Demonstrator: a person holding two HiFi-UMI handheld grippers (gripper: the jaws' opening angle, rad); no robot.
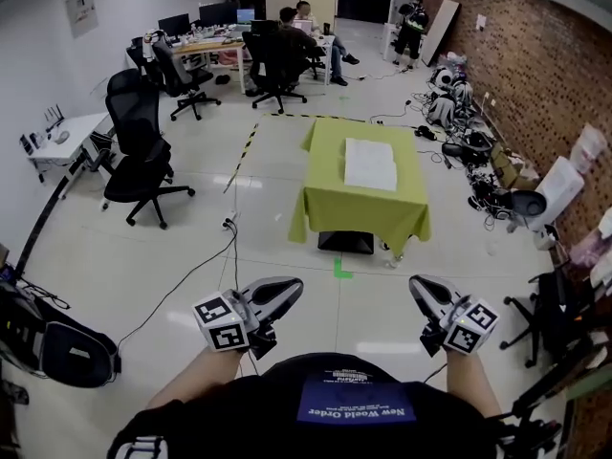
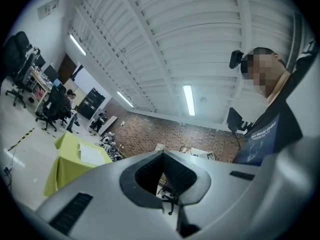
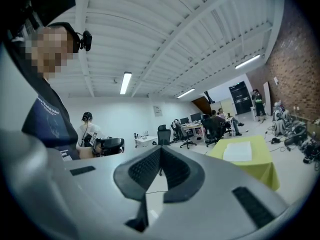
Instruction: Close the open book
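Low in the head view, the person's dark shirt (image 1: 356,412) carries white print, upside down to the camera: "New World Order". A smaller line just above it is too fine to read. The wall poster (image 1: 81,12) at upper left is too small to read.

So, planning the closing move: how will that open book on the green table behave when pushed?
The open book lies flat and wide, so it probably won't tip or roll. Its broad white pages would likely flop when lifted. On the draped green cloth it may slide or bunch fabric.
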